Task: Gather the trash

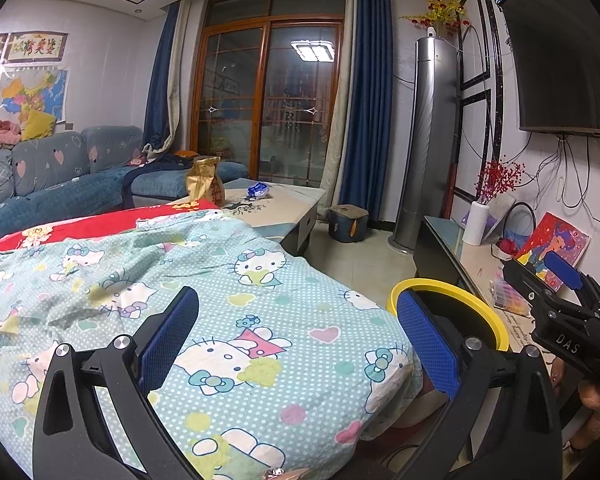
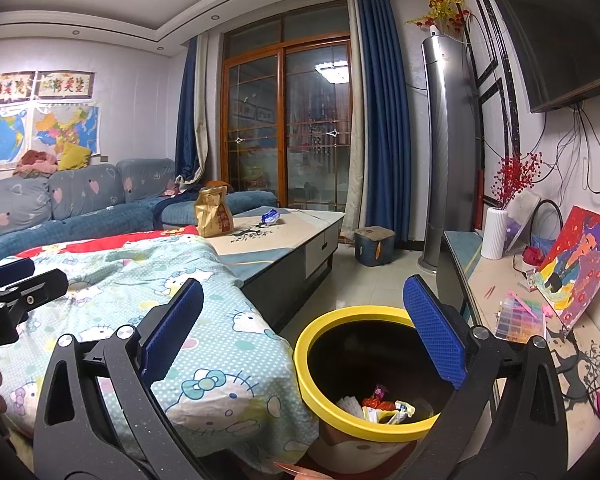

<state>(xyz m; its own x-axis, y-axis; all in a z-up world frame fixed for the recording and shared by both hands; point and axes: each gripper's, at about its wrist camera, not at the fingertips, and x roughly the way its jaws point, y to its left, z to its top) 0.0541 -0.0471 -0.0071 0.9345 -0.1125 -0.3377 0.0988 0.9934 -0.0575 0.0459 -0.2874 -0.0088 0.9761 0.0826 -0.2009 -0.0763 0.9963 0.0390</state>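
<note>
Trash [image 2: 384, 406] sat in a small heap at the bottom of the yellow-rimmed bin [image 2: 312, 376], crumpled wrappers in white, red and yellow. More of it was out on the coffee table [image 2: 292, 248]: a brown paper bag [image 2: 213, 212] standing upright and a blue-and-white wrapper [image 2: 270, 217] lying just beside it, both well apart from either tool.

The right gripper [image 2: 304, 328] hung over the gap between the quilt and the bin, tilted down and forward, its blue pads spread wide with nothing between them. Its right finger [image 2: 436, 332] crossed in front of the bin's far rim, so the heap lay below and slightly right of the open jaws.

The left gripper [image 1: 298, 338] was held over the Hello Kitty quilt [image 1: 260, 320] that covered the near end of the table, pointing toward the window, pads likewise spread and empty. From its camera the bin [image 1: 496, 320] showed only as a yellow arc behind its right finger, and the other tool's black body stood off to the right beside the TV bench [image 1: 476, 256]. The bag [image 1: 205, 180] and wrapper [image 1: 260, 190] lay far ahead of it.
</note>
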